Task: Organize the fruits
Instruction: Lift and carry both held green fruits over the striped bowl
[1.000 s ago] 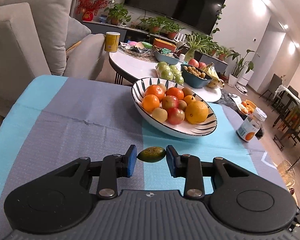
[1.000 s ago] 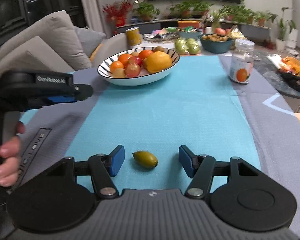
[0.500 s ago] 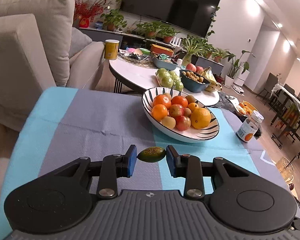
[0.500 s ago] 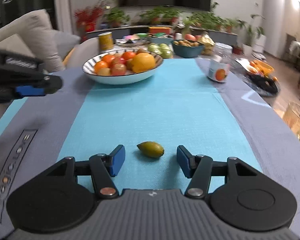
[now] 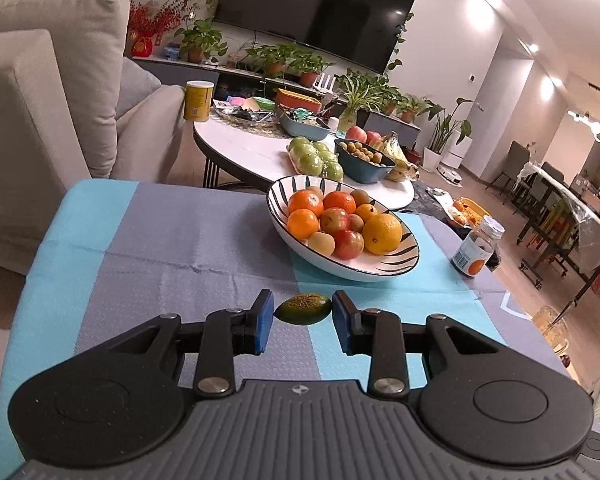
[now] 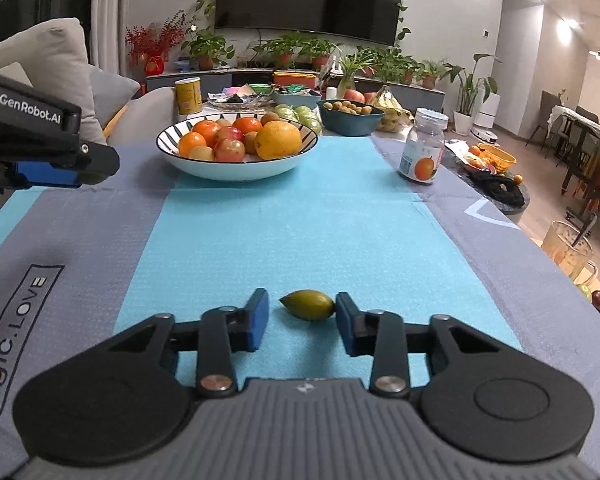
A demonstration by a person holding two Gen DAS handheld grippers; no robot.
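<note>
1. My left tongs [image 5: 303,314] are pinching a small green fruit [image 5: 303,309] between the blue pads, its two ends against them, at the lower middle of the left wrist view. It hangs above the grey and blue cloth of the table [image 5: 148,252].
2. In the right wrist view the same left tongs [image 6: 82,174] reach in from the upper left edge; only a dark sliver of their fruit shows at the tip.
3. My right tongs [image 6: 302,314] are spread, and a second green fruit [image 6: 308,305] lies on the blue strip of the cloth between the pads. It sits off-centre: its right end is at the right pad, touching or just short of it, I cannot tell which. A clear gap separates its pointed left end from the left pad. It is not pinched.
4. The striped bowl [image 5: 384,270] with oranges, apples and smaller fruit stands further up the table, upper right of centre in the left wrist view. In the right wrist view the bowl [image 6: 236,170] is upper left of centre, well apart from both tongs.
5. A jar [image 6: 424,146] with an orange on its label stands near the right edge of the cloth, to the right of the bowl.
6. The hands holding the tongs are out of view. The underside of each green fruit is hidden. The fruit at the back of the bowl is partly covered by the pieces in front.
</note>
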